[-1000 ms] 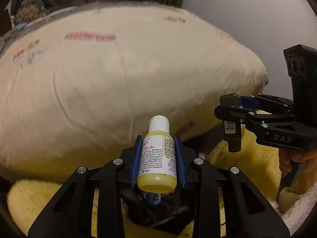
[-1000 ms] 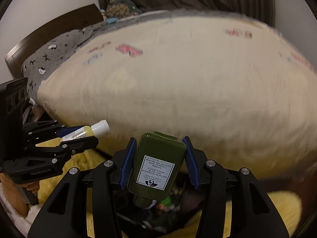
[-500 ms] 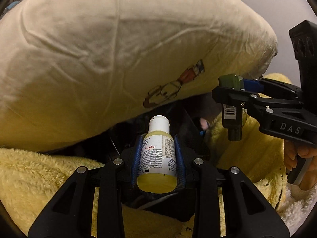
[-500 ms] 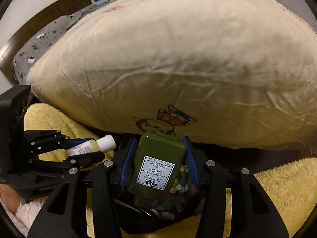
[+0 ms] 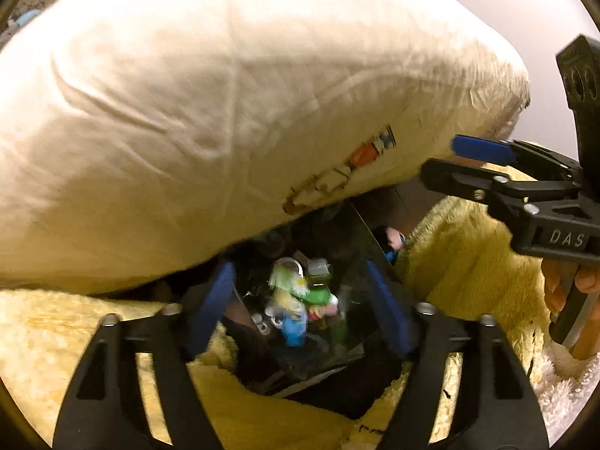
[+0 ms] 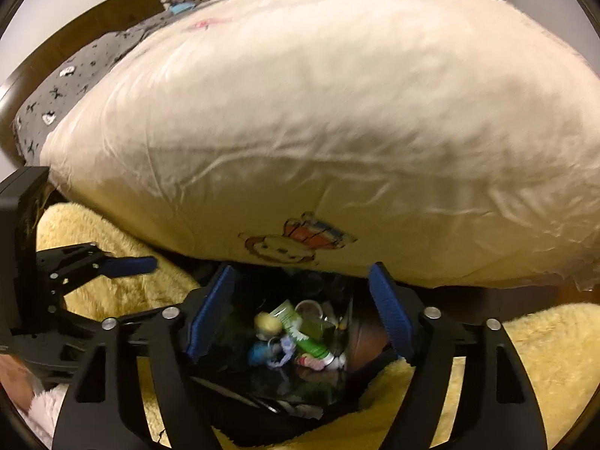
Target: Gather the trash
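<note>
Both claws are spread wide and hold nothing: the left claw point(image 5: 300, 300) and the right claw point(image 6: 300, 307) are poised directly above the dark trash bin point(image 6: 367, 341), whose trash point(image 6: 296, 333) lies heaped between the blue pads. The bin's far rim is overhung by the cream pillow point(image 6: 318, 131); any later drop could be deflected onto the yellow blanket point(image 6: 543, 356), it is judged.

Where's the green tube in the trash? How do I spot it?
Find the big cream pillow. Below it sits the dark trash bin, full of small things. The green tube lies slanted in the middle, the longest and brightest green piece there.
</note>
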The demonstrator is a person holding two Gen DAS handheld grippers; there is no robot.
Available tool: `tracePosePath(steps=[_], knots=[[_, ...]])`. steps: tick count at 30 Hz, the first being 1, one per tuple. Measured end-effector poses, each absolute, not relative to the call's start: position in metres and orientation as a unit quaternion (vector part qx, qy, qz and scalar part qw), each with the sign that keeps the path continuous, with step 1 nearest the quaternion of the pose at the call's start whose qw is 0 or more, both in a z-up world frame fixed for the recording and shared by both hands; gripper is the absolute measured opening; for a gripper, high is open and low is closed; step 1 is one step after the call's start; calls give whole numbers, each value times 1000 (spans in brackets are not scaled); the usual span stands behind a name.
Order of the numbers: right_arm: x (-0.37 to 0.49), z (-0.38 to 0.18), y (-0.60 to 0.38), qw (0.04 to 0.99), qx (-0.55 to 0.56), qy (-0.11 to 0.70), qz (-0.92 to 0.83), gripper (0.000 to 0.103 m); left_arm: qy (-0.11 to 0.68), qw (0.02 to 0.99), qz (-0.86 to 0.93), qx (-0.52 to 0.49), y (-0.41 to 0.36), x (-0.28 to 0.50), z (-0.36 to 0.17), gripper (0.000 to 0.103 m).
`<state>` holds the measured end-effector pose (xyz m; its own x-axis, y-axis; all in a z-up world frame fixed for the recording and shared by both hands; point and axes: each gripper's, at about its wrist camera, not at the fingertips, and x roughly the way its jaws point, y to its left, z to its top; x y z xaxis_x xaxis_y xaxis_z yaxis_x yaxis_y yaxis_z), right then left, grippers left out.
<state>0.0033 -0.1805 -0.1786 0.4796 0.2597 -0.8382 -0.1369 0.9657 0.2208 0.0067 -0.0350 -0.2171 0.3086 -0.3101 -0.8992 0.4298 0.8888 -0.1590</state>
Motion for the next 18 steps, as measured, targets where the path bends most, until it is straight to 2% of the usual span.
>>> tracePosePath(steps=[4, 5, 18], knots=[[-3, -152, -193, 883, 65, 457, 85, 96, 506, 835, -205, 59, -23, 4, -187, 93], [-6, -144, -197, 890, 67, 445, 79, 97, 495, 844, -200, 57, -20, 2, -177, 95], [-29, -47, -196, 951, 34, 305, 31, 99, 327, 936, -124, 47, -4, -15, -52, 95]])
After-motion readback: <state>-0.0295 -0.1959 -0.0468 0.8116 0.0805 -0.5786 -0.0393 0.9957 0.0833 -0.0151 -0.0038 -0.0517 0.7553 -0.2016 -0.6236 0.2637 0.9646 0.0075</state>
